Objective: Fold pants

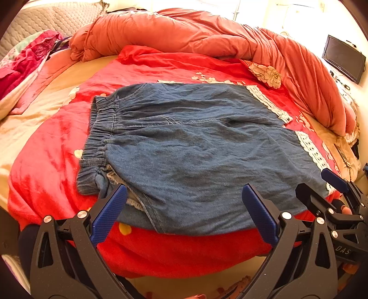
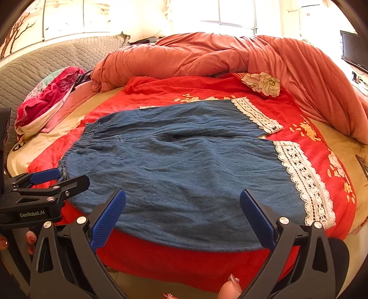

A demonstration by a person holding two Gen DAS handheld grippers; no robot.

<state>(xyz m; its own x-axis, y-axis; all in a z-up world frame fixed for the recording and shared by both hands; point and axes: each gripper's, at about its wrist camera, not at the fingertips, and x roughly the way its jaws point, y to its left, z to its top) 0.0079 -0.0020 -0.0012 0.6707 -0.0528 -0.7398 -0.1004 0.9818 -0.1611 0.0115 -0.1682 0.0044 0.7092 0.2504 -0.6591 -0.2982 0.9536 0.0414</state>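
Red floral blanket (image 1: 57, 142) spread over bed (image 1: 25, 124); bunched orange duvet (image 1: 184, 32) along the far side. Pink clothes pile (image 1: 27, 59) at left by grey quilted headboard (image 1: 53, 18). Dark monitor (image 1: 343, 58) at right, bright window (image 2: 230, 16) behind.

Bright daylight from the window (image 2: 232, 16) (blown out white), sharp focus centrally, strong fisheye curvature, dark vignetted corners

Sunlit window (image 2: 232, 16) behind bed, TV (image 1: 343, 58) on wall
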